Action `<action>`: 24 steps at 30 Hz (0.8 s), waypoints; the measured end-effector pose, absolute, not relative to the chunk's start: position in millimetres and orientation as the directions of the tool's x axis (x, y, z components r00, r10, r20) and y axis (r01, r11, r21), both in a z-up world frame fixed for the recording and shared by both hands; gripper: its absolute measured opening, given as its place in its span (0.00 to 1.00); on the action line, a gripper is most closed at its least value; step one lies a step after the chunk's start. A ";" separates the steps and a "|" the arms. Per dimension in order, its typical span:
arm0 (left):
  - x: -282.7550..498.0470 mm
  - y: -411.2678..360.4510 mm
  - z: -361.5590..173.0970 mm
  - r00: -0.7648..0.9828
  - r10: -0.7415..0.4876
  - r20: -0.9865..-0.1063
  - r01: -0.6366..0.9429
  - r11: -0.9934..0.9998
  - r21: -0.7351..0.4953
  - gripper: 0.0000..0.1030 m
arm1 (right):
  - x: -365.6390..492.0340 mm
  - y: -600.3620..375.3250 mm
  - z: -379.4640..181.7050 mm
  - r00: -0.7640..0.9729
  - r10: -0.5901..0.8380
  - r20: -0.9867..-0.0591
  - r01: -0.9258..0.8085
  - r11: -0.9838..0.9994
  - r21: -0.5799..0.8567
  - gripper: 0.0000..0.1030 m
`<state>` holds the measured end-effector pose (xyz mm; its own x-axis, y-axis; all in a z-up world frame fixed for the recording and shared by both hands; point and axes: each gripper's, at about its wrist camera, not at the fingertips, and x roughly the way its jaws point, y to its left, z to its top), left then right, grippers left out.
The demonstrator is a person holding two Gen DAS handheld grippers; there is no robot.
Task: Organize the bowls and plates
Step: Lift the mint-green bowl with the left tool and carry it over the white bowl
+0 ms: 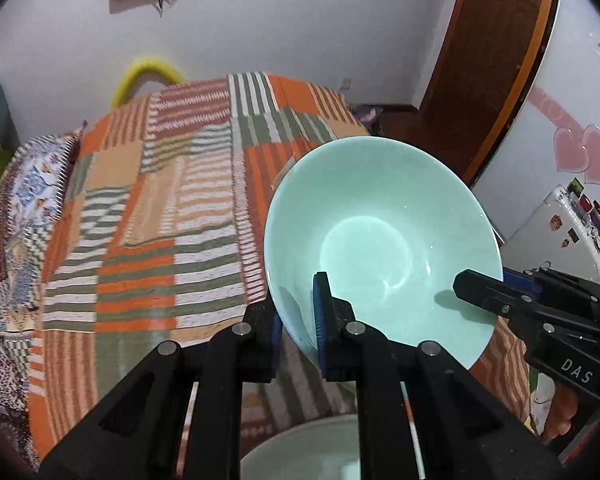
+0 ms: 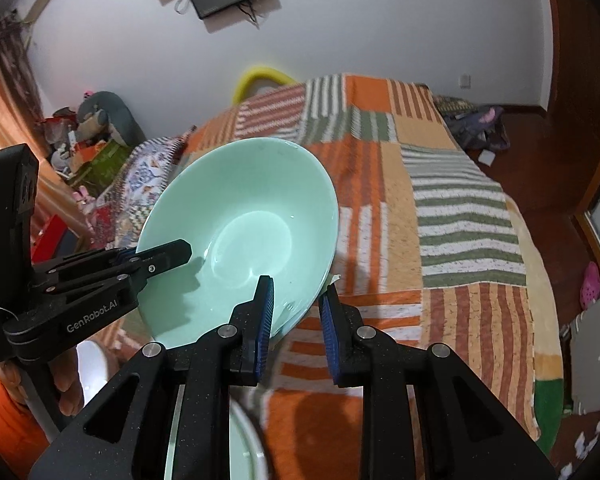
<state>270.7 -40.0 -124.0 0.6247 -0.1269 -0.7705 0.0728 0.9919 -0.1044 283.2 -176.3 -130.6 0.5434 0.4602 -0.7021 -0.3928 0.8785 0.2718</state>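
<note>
Left wrist view: the left gripper (image 1: 298,330) is clamped on the near rim of a pale green bowl (image 1: 380,236), one blue-padded finger inside the bowl, the other outside against its wall. The bowl is held tilted, clear of the striped bedspread (image 1: 148,208), its opening facing the camera. The right gripper (image 1: 496,292) enters from the right, its upper finger lying over the bowl's right rim. A second pale green dish (image 1: 300,452) sits low in the frame, partly hidden by the gripper body.

Right wrist view: the right gripper (image 2: 296,312) straddles the bowl (image 2: 240,236) at its near rim, one finger inside, the other outside. A visible gap remains between the outer pad and the bowl wall, so this gripper is parted, not clenched. The left gripper (image 2: 156,258) reaches in from the left, gripping the opposite rim. Stacked green and white plates (image 2: 240,440) lie below, edges only visible.
</note>
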 end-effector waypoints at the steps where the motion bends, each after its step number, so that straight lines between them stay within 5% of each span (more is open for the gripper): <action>1: 263.3 -36.7 -118.5 0.634 -0.121 -0.764 0.066 0.993 -0.102 0.13 | 279.1 -174.1 -127.7 0.546 0.465 -0.696 -0.400 0.876 0.271 0.20; 24: 86.4 71.6 -85.6 0.660 -0.010 -0.751 -0.137 0.982 -0.133 0.16 | 183.4 -72.9 -112.5 0.439 0.625 -0.646 -0.610 0.735 0.296 0.20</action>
<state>86.4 71.6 -85.6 0.6601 -0.0100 -0.7511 -0.1369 0.9816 -0.1333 183.4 -72.9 -112.5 0.4388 0.6249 -0.6457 -0.6102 0.7348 0.2964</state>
